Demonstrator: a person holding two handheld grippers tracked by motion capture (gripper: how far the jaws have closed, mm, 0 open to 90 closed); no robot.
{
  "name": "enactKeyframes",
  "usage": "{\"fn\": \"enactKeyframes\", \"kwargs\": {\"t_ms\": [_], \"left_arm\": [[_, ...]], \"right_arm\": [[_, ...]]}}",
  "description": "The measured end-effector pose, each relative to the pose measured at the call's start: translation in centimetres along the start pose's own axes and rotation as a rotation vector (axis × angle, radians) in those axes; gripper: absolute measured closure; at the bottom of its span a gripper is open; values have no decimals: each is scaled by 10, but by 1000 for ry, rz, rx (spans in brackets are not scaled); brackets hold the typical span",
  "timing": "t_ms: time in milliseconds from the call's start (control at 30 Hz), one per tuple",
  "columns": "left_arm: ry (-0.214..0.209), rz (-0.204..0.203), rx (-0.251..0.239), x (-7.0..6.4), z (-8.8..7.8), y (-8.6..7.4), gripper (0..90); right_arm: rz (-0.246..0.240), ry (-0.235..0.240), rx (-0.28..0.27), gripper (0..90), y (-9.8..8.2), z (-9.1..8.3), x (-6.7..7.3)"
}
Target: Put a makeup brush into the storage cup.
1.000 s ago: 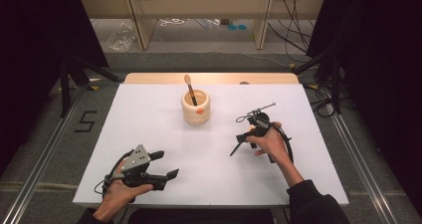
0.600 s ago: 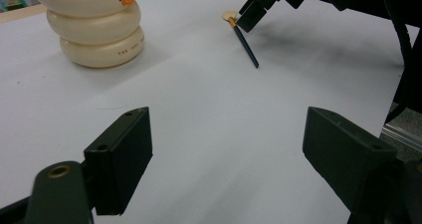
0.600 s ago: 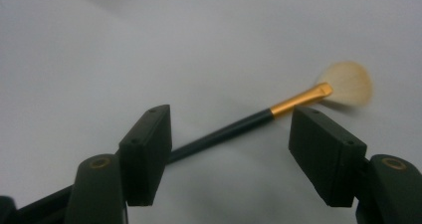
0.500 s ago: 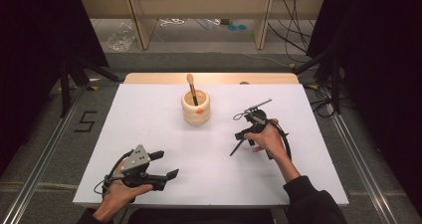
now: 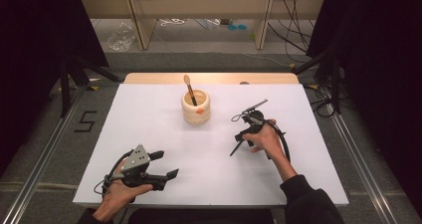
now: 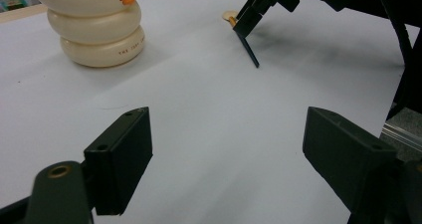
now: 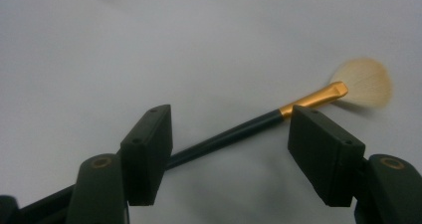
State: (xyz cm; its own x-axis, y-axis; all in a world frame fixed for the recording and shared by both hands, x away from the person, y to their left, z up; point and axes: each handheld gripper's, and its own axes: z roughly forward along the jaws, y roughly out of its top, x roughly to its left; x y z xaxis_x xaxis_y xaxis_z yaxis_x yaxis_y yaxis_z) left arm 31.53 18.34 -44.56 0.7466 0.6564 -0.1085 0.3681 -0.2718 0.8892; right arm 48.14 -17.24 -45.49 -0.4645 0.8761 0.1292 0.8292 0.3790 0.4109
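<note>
Here your right gripper (image 7: 229,149) spread around the brush (image 7: 239,130) on the white desk (image 5: 149,114), left gripper (image 6: 226,159) spread, empty

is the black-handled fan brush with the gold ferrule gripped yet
No. The black-handled fan brush lies flat on the white table, between the right gripper's open jaws.

On the desk (image 5: 149,114), a holder (image 5: 195,107) stands at the middle toward the far edge, with a brush (image 5: 189,88) upright in it. Right of the holder and nearer the person, the right gripper (image 7: 229,149) hangs over a second brush (image 7: 308,102) lying on the desk between its fingers (image 7: 147,154). The left gripper (image 5: 166,165) sits at the near left, well apart from the holder.
</note>
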Motion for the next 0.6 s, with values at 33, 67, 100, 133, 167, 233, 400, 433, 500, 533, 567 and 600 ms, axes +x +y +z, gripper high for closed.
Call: {"fn": "enactKeyframes", "kwargs": {"t_ms": [33,67,100,133,167,233,400,433,500,533,567,600], "left_arm": [[-1,0,-1,0,0,0,194],[-2,0,-2,0,0,0,194],[-3,0,-4,0,0,0,194],[-5,1,-5,0,0,0,194],[-5,0,-5,0,0,0,194],[-7,1,-4,0,0,0,194],[-8,1,-7,0,0,0,194],[-7,0,-7,0,0,0,194],[-7,-1,-7,0,0,0,194],[-8,0,-6,0,0,0,194],[-7,-1,-5,0,0,0,194],[-7,0,-5,0,0,0,194]], "right_arm": [[16,-5,12,348,0,1,1],[-18,-4,-5,348,1,2,-1],[-20,-11,-3,349,1,3,0],[-15,-8,16,348,1,2,1],[-21,6,12,348,1,2,0],[-6,-14,21,348,2,2,2],[-18,-20,17,342,1,5,0],[-21,-19,20,343,1,5,-1],[2,-13,32,344,2,5,1],[4,-22,37,344,2,6,1],[-2,-33,39,344,2,7,0],[-9,-25,32,344,2,8,-1]]}}
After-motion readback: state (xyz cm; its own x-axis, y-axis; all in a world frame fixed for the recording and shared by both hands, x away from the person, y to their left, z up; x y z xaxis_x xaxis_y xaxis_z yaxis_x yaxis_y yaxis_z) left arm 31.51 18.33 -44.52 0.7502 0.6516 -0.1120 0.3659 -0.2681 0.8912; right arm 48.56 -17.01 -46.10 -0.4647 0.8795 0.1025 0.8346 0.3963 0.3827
